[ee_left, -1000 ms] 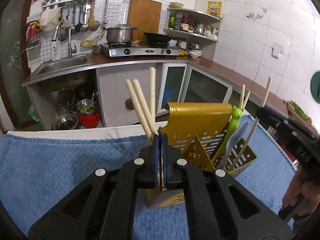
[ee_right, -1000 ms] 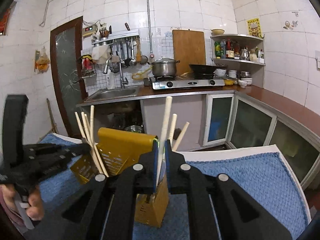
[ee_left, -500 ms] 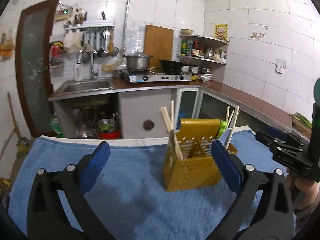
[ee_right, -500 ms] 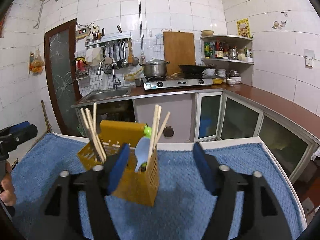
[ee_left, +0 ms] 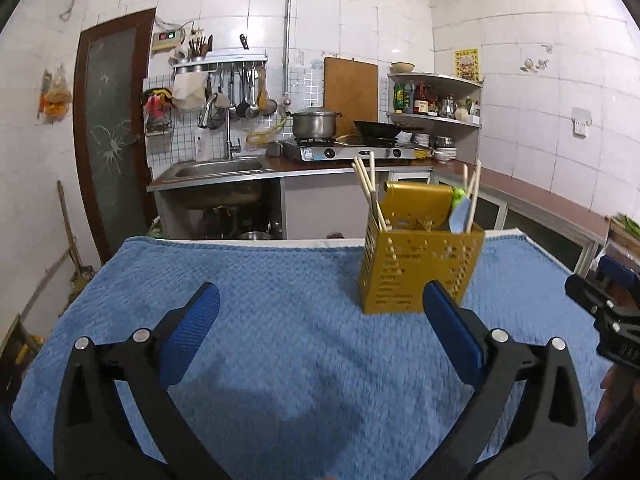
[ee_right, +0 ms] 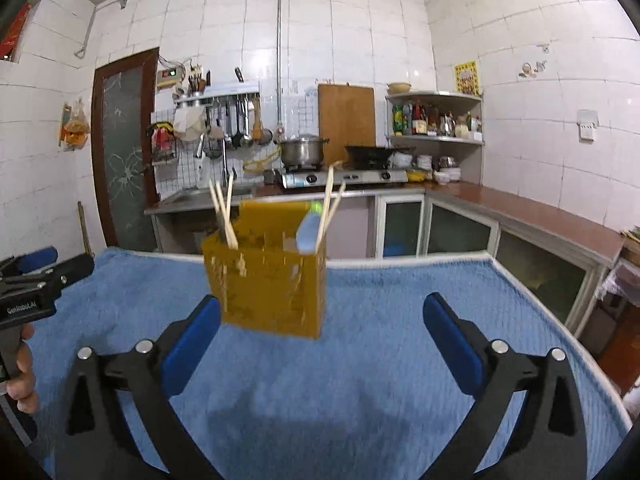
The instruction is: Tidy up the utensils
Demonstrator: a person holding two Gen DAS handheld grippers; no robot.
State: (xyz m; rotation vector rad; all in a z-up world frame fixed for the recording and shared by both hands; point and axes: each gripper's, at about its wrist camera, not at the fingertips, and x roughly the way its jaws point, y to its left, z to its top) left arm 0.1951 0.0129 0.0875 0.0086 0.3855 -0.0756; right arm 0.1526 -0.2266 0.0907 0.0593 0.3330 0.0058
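A yellow perforated utensil holder stands upright on the blue towel. Chopsticks lean in its left compartment. More chopsticks, a pale blue spoon and a green utensil fill its right side. My left gripper is open and empty, short of the holder and to its left. In the right wrist view the holder stands just beyond my right gripper. Its jaws are opening wide with nothing between them.
The towel covers a table whose far edge and right edge are near. Each gripper shows at the side of the other's view, held by a hand. Beyond are a sink, a stove with a pot and low cabinets.
Both grippers were shut on chopsticks standing in the holder. Both have let go, opened wide and drawn back from it. The chopsticks stay in the holder.
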